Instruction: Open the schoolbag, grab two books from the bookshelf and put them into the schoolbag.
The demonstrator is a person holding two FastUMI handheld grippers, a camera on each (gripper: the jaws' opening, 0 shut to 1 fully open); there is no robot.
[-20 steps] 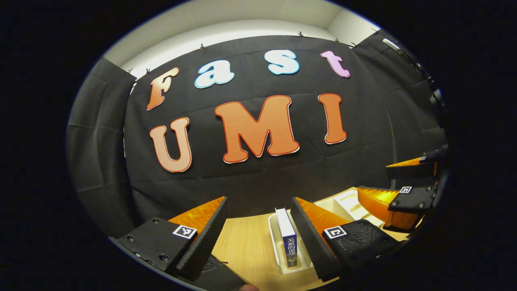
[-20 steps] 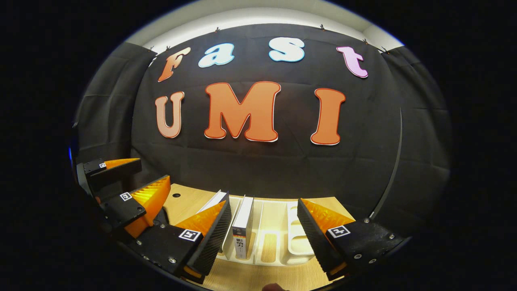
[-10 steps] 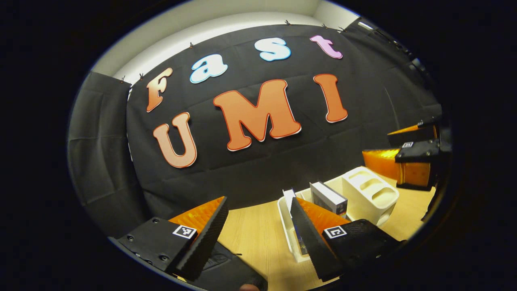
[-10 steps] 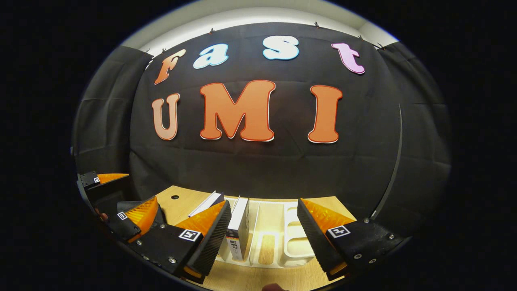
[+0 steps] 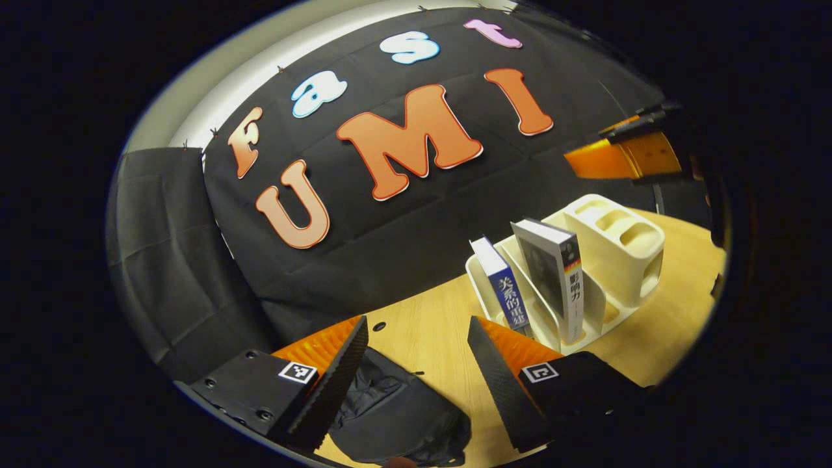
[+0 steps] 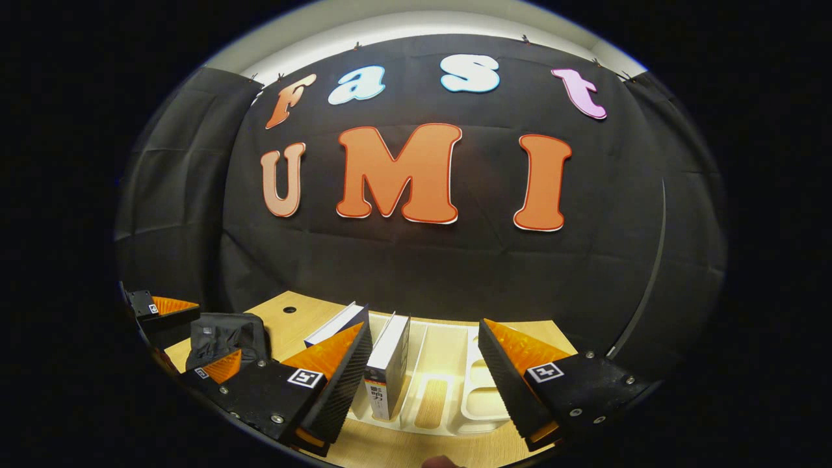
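A black schoolbag [image 5: 390,409] lies on the wooden table, low between the fingers of my left gripper [image 5: 416,328], which is open and holds nothing. To the right stands a white bookshelf rack [image 5: 617,244] holding a blue book [image 5: 506,289] and a grey-covered book [image 5: 552,273], both upright and leaning. My right gripper [image 6: 424,330] is open just in front of the rack [image 6: 448,383], with the grey book [image 6: 387,364] beside its left finger and the blue book [image 6: 335,325] behind that finger. The schoolbag [image 6: 224,335] is at the left in that view.
The wooden table [image 5: 676,305] runs back to the black cloth wall. A small round hole [image 6: 289,310] sits in the tabletop near the back. The right gripper [image 5: 627,153] hangs above and beyond the rack. The left gripper's fingers [image 6: 170,305] show beside the bag.
My left gripper has swung away from the rack toward the schoolbag, which has come into view under it. The right gripper has stayed in front of the rack. Both remain open.
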